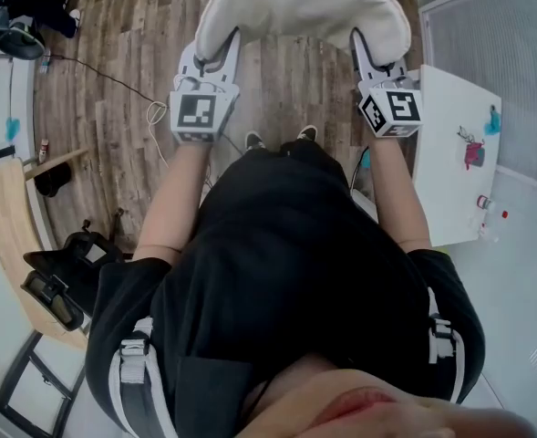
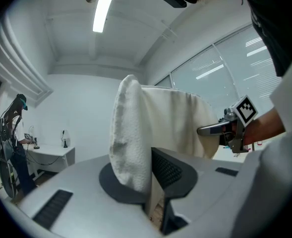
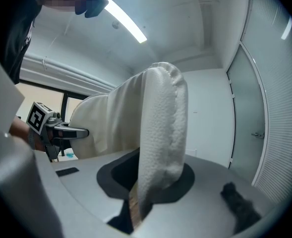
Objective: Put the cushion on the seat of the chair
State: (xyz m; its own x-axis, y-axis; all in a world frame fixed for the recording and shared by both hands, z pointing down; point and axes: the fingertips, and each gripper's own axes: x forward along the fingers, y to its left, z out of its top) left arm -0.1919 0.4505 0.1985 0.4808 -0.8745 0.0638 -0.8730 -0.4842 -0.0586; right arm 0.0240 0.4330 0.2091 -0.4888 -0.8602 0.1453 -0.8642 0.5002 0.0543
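A cream fleecy cushion [image 1: 300,7] hangs in the air in front of the person, held at both near corners above the wooden floor. My left gripper [image 1: 221,51] is shut on its left edge, and the cushion [image 2: 136,138] rises between the jaws in the left gripper view. My right gripper [image 1: 363,51] is shut on the right edge, where the cushion [image 3: 160,133] stands pinched between the jaws. Each gripper view shows the other gripper across the cushion. No chair seat shows in any view.
A white table [image 1: 455,153] with small items stands at the right. A cable [image 1: 113,80] trails over the floor at the left, near a wooden board [image 1: 13,235] and a black object [image 1: 67,272]. The person's shoes [image 1: 282,138] stand below the cushion.
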